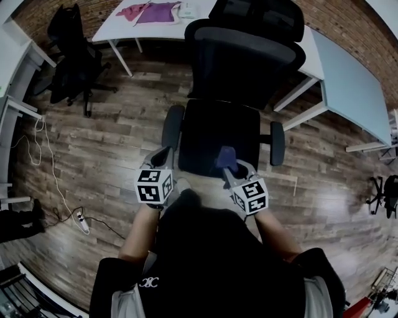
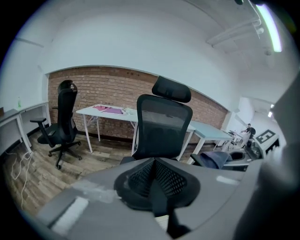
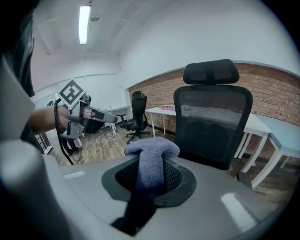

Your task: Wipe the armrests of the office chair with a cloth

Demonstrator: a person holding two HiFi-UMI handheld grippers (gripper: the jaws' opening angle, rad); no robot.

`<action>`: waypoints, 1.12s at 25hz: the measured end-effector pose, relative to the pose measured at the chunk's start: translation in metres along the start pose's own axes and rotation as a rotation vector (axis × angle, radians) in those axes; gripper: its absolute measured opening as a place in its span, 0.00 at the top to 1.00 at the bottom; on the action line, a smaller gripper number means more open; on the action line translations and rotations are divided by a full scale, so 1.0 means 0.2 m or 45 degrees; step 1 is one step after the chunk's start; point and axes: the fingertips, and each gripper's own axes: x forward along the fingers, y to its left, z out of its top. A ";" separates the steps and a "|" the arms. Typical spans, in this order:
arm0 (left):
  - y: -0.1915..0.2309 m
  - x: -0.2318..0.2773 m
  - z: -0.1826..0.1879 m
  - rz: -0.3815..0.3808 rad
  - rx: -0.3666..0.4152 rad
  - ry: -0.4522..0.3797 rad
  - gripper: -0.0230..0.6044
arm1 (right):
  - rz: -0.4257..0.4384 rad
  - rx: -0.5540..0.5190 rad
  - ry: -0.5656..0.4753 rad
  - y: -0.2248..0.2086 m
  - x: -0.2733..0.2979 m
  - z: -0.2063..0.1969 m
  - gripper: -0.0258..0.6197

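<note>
In the head view the office chair (image 1: 219, 133) hides its own base and wheels under the seat, its headrest is cut by the top edge, and the person's torso (image 1: 211, 261) covers the floor just in front of it. The lower end of the cloth (image 3: 151, 161) vanishes between the pressed-together jaws of the right gripper (image 3: 149, 183), so how much of it is held cannot be told. The pink and purple things (image 1: 152, 10) on the white table (image 1: 118, 28) are too small to identify, the pale desk (image 1: 348, 81) runs off the right edge, and a far figure (image 2: 248, 129) in the left gripper view is a mere speck.
</note>
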 end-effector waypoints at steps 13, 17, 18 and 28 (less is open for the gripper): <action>0.29 0.27 0.03 -0.052 0.002 0.128 0.95 | 0.080 0.050 0.054 0.05 0.50 0.04 0.85; 0.30 0.33 -0.02 -0.018 -0.005 0.193 0.95 | 0.262 -0.005 0.185 0.06 0.66 -0.11 0.85; 0.30 0.34 -0.03 -0.001 -0.014 0.203 0.95 | 0.292 -0.026 0.216 0.05 0.71 -0.13 0.85; 0.28 0.46 -0.17 0.104 -0.287 0.249 0.95 | 0.362 -0.267 0.329 -0.28 1.25 -0.14 0.85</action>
